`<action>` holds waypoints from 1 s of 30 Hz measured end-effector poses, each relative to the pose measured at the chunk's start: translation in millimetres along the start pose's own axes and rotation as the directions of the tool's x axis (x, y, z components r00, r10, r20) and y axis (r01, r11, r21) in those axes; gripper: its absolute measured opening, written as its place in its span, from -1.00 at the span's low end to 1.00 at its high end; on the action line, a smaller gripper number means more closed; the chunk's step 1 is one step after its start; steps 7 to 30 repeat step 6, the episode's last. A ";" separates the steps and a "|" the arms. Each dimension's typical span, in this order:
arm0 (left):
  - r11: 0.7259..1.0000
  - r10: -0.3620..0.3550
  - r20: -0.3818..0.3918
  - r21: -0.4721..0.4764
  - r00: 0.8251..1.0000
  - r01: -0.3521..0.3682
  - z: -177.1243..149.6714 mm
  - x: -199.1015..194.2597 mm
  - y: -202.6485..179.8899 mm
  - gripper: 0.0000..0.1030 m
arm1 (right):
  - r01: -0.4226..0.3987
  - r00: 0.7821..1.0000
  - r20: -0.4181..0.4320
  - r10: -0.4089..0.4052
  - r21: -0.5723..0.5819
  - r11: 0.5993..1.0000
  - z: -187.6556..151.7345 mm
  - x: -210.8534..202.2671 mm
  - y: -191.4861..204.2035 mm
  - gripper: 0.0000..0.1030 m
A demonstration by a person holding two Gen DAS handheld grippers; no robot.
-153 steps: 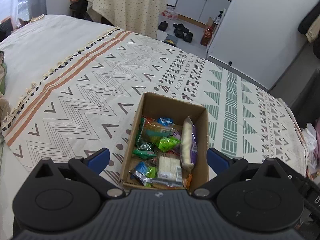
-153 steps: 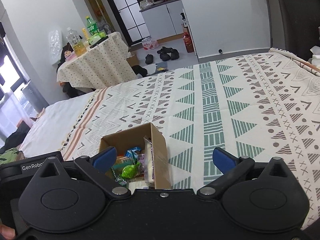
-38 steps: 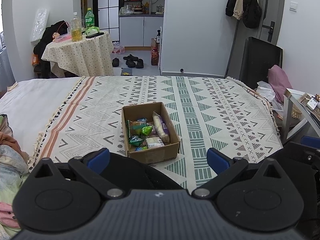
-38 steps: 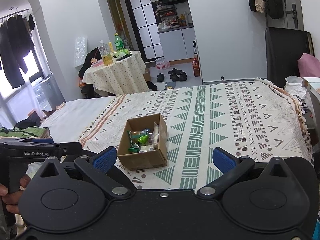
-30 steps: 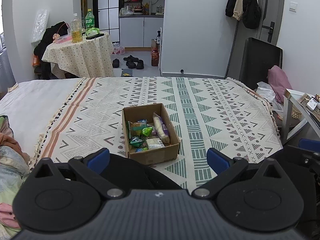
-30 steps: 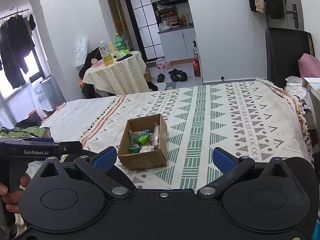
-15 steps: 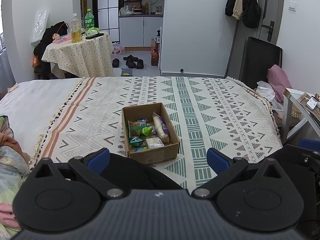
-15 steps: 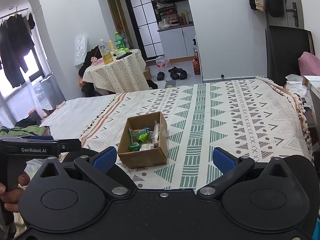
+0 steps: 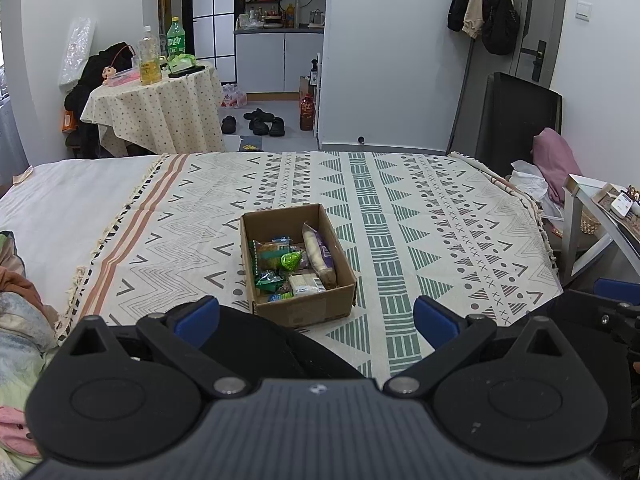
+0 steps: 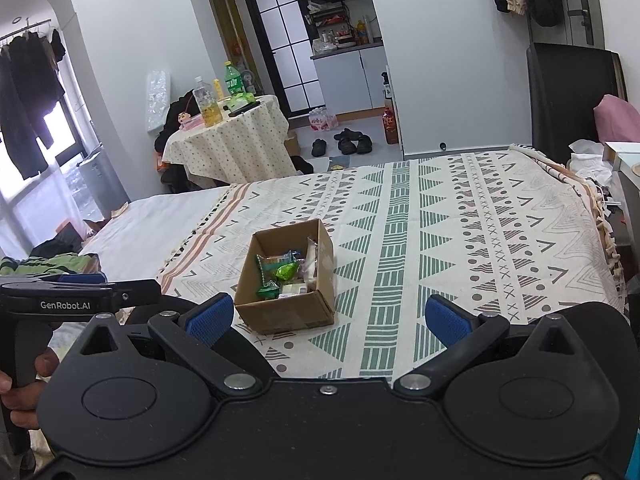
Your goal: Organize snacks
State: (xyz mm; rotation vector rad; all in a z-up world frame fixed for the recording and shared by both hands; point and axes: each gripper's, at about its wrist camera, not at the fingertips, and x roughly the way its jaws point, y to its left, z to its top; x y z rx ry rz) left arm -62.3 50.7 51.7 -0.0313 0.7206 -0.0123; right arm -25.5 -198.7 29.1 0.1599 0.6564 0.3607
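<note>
Both grippers pulled back from snack box [image 9: 298, 264], jaws wide

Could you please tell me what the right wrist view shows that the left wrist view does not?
Only the right wrist view shows the clothes rail by the window and a hand gripping the left hand-held gripper's handle. Only the left wrist view shows the white side table beside the bed. Both show the cardboard box of snacks on the patterned blanket, with both hand-held grippers open.
</note>
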 end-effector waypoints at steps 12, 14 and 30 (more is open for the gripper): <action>1.000 0.003 -0.006 -0.005 1.000 -0.003 -0.1 0.6 -0.3 0.99 | 0.004 1.000 0.000 -0.004 0.000 1.000 0.1 -0.5 -0.2 1.00; 1.000 0.003 -0.006 -0.005 1.000 -0.003 -0.1 0.6 -0.3 0.99 | 0.004 1.000 0.000 -0.004 0.000 1.000 0.1 -0.5 -0.2 1.00; 1.000 0.003 -0.006 -0.005 1.000 -0.003 -0.1 0.6 -0.3 0.99 | 0.004 1.000 0.000 -0.004 0.000 1.000 0.1 -0.5 -0.2 1.00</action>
